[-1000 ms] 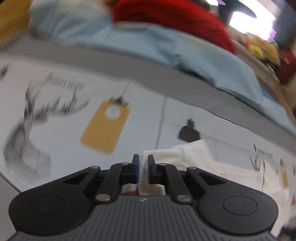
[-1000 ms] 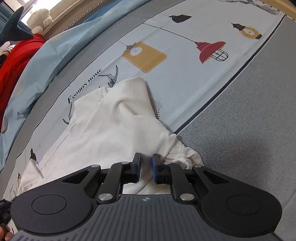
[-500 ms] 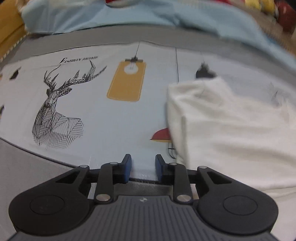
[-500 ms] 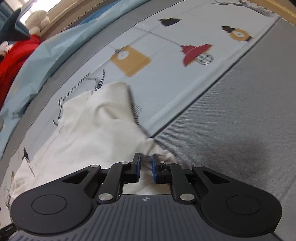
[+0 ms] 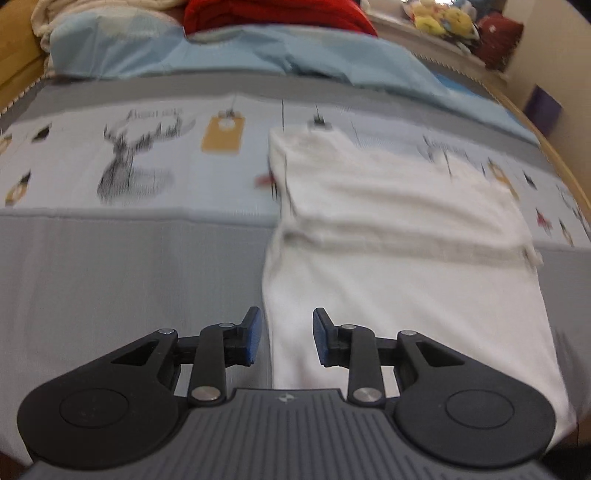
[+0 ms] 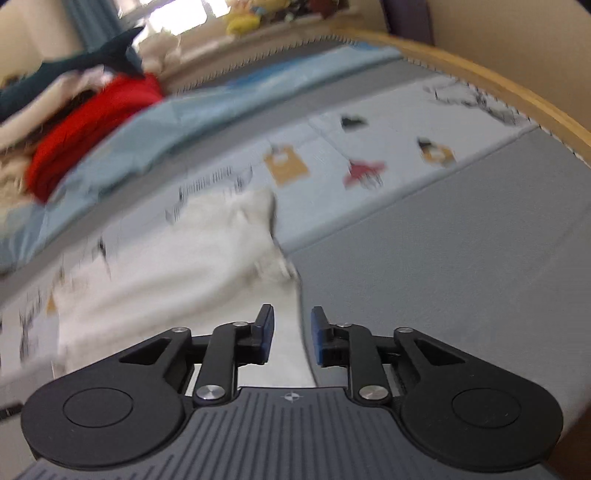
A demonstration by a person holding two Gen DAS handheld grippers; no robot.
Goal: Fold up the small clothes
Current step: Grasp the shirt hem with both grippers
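A white garment (image 5: 399,229) lies flat on the bed, its far part folded over the near part along a crosswise fold. My left gripper (image 5: 285,334) is open and empty above the garment's near left edge. In the right wrist view the same garment (image 6: 177,273) lies left of centre, with a bunched corner at its right side. My right gripper (image 6: 289,334) is open and empty over the garment's near right edge.
The bed has a grey cover (image 5: 129,280) with a pale printed panel (image 5: 147,166). A light blue quilt (image 5: 258,55), a red cloth (image 5: 277,14) and plush toys (image 5: 439,18) lie at the far side. A wooden bed frame (image 6: 517,96) runs along the right.
Both grippers have opened, let go of the garment and pulled back toward me. The garment now lies folded over itself.
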